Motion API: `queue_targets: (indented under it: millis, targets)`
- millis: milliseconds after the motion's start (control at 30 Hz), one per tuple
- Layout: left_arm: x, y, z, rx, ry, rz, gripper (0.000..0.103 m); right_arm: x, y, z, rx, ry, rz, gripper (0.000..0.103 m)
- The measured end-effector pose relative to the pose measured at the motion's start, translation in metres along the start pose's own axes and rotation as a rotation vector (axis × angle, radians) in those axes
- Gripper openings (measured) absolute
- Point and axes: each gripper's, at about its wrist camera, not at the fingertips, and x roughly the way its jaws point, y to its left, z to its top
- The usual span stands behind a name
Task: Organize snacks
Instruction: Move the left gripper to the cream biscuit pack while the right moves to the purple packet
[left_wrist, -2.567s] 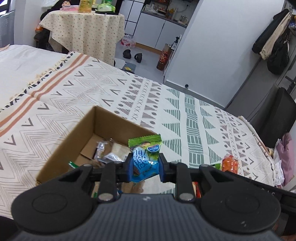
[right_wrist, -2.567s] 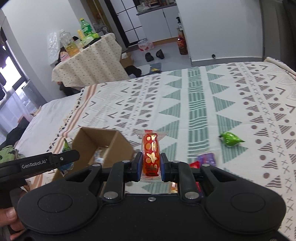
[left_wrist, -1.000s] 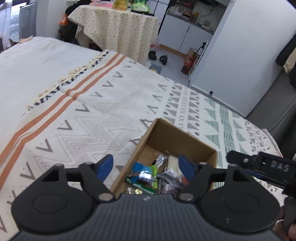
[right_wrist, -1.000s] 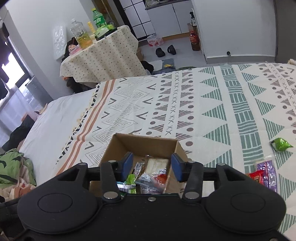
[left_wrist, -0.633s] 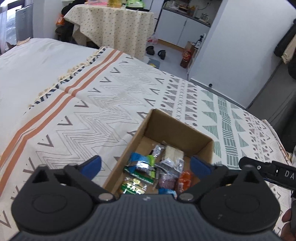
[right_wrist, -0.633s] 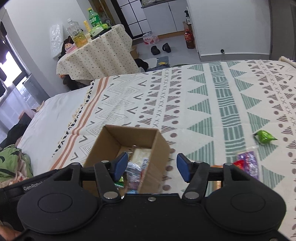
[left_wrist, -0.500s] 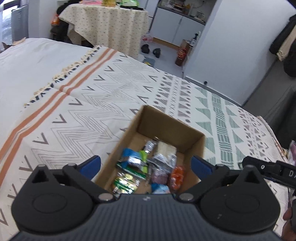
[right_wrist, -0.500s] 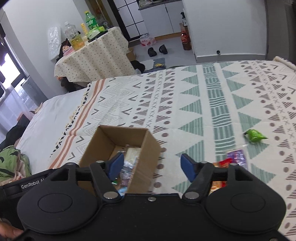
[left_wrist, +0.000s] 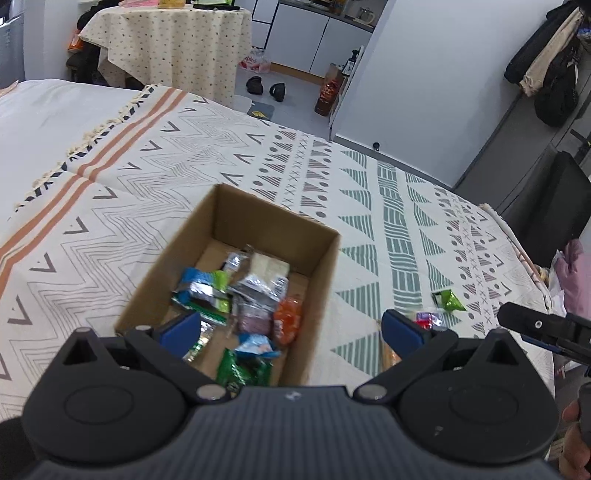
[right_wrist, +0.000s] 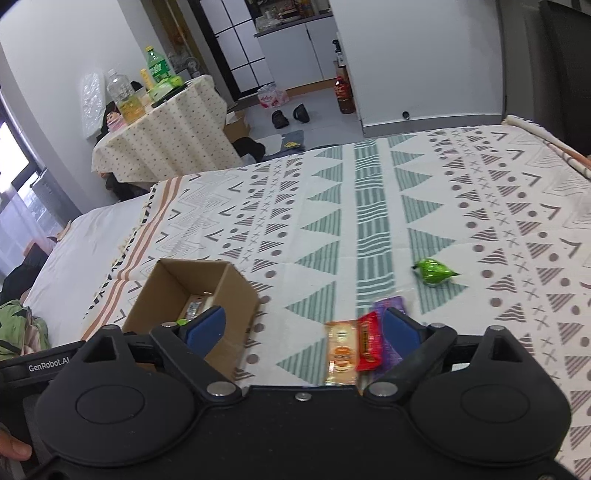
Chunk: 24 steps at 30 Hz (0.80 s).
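Right now the cardboard box (left_wrist: 236, 236) sits on the patterned bedspread (left_wrist: 184, 147) with its top open, and inside it lies a loose heap of snack packets (left_wrist: 240, 295): blue and green ones, silvery ones, a pale one near the far wall and an orange one by the right wall. My left tongs (left_wrist: 291, 328) hang above the near end of the box, spread wide with nothing between the blue pads (left_wrist: 177, 328); one pad shows over the inside of the box, the other over the bedspread to its right.

My right tongs (right_wrist: 301, 326) are just as wide apart and hold nothing. They hover over the bedspread to the right of the box (right_wrist: 192, 291). Between their tips I see three packets lying side by side and touching: a pale orange one (right_wrist: 341, 350), a red one (right_wrist: 369, 345) and a purple one (right_wrist: 388, 332) partly hidden behind my right pad. A green packet (right_wrist: 432, 272) lies alone farther out on the bedspread, well apart from those three.

From the left view the same green packet (left_wrist: 447, 300) shows to the right of the box, with the tip of my right tongs (left_wrist: 535, 326) near it.

Beyond the bed stands a round table with a dotted cloth (right_wrist: 162, 140) carrying bottles.
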Motion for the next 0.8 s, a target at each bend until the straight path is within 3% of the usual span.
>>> queue_targets:
  millis: [333,567,800]
  targets:
    - [0.005,-0.036,-0.008,0.039,0.015,-0.008,0.103,-0.008,-0.041,-0.007,0.045,0.006,-0.015,0.094]
    - [0.012,-0.06,-0.012,0.069,-0.002,-0.018,0.103,-0.004,-0.067,-0.01,0.08,0.031,0.008,0.077]
    - [0.028,-0.083,-0.017,0.121,0.005,-0.044,0.101,0.01,-0.09,-0.017,0.101,0.065,0.03,0.071]
